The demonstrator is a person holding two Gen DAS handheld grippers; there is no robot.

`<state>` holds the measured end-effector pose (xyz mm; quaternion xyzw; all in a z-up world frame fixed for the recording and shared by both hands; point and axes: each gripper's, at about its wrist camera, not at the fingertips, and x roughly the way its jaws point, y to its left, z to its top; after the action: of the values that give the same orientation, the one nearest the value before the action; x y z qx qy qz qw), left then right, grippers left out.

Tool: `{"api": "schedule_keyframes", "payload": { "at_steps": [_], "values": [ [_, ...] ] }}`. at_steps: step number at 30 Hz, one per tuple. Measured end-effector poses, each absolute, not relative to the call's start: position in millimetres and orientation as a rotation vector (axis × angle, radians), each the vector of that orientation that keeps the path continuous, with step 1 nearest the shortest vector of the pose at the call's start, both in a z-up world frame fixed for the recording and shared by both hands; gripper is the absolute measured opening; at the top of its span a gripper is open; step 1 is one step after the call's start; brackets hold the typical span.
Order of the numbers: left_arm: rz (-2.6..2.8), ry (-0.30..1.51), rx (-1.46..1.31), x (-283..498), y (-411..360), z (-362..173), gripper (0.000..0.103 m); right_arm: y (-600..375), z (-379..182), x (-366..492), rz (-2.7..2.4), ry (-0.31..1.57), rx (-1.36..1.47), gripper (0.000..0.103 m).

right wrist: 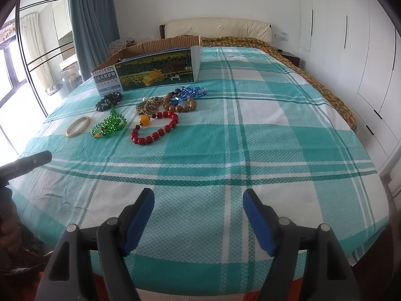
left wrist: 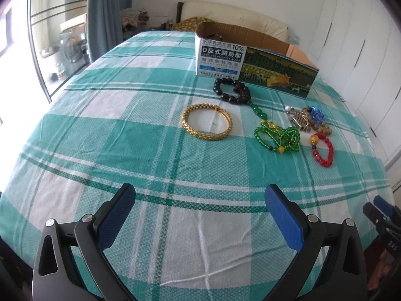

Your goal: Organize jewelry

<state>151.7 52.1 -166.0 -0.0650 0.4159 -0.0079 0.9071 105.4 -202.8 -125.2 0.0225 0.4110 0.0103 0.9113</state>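
Observation:
Several pieces of jewelry lie on the checked bedspread in front of an open cardboard box. They are a gold bangle, a black bead bracelet, green beads, a red bead bracelet, a metal pendant, brown beads and blue crystals. The right wrist view shows them too: the bangle, red bracelet, green beads and box. My left gripper is open and empty, well short of the jewelry. My right gripper is open and empty, near the bed's front edge.
White wardrobe doors run along the right side of the bed. A window and curtain are at the left. A headboard and a patterned quilt lie at the far end.

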Motion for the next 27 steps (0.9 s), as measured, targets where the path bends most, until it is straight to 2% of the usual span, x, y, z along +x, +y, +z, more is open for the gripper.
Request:
{"api": "schedule_keyframes", "payload": {
  "at_steps": [27],
  "values": [
    [0.016, 0.855, -0.159, 154, 80, -157, 0.103, -194, -126, 107, 0.045, 0.863, 0.047, 0.075]
  ]
}}
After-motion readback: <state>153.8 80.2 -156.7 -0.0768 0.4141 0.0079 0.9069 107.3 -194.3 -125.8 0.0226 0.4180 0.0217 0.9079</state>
